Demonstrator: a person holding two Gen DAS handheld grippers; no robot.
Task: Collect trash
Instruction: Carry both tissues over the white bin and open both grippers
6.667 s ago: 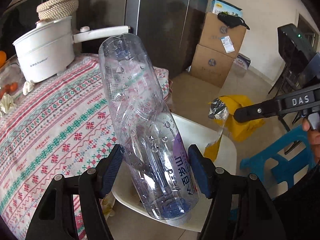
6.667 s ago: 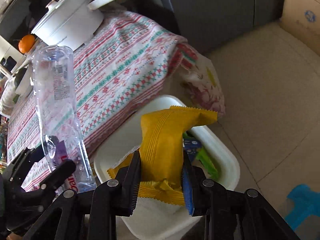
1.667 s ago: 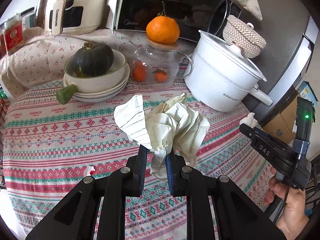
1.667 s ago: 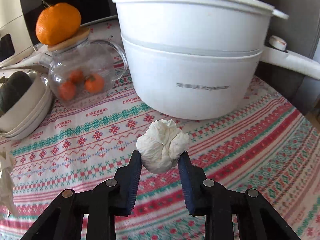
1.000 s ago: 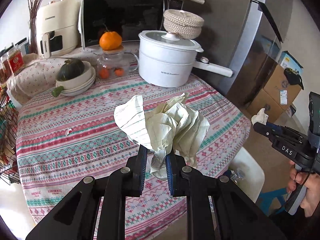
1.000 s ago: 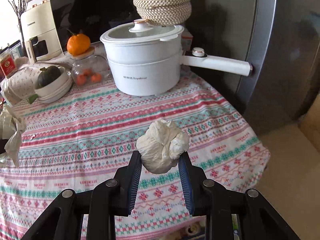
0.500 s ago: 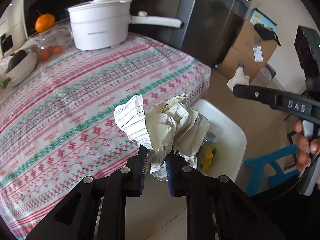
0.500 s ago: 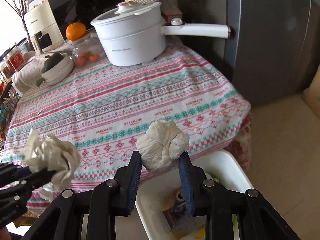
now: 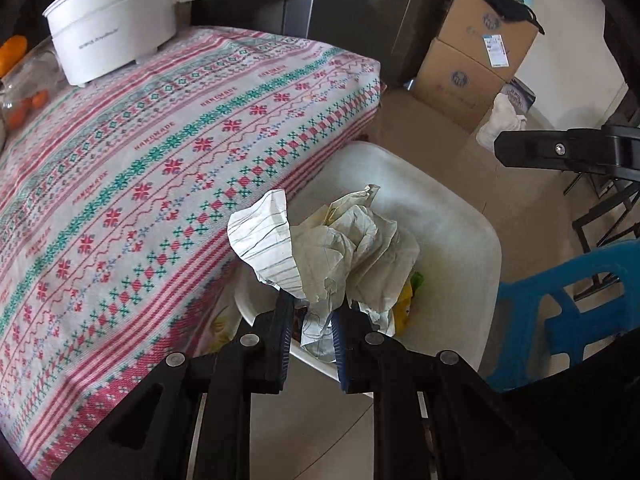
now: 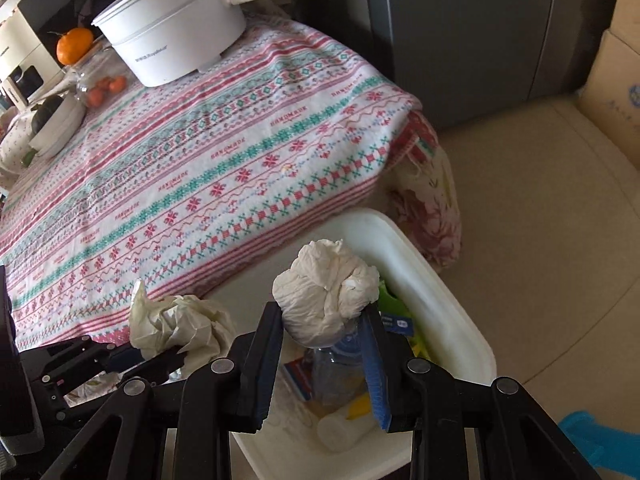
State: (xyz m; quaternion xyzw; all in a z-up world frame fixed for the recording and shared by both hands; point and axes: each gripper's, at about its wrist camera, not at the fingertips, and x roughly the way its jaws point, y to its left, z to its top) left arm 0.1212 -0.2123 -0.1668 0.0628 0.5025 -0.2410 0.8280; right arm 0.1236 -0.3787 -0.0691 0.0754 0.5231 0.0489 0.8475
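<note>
Down by the floor, right under both hands, sits the white bin [image 10: 436,304] with a bottle and wrappers already inside. Over its near side, the left gripper [image 9: 311,322] has its fingers clenched tight on a crumpled lined paper [image 9: 332,248]. The paper sticks up above the fingers, and the bin's opening lies just below and past them. Beside it, the right gripper [image 10: 323,326] squeezes a white tissue ball [image 10: 326,300] between its fingers, right over the middle of the bin. I think the right one is better placed to drop first, since it hangs over the open part. Farther back, the counter [image 10: 208,168] with its striped cloth holds a white pot [image 10: 172,36].
</note>
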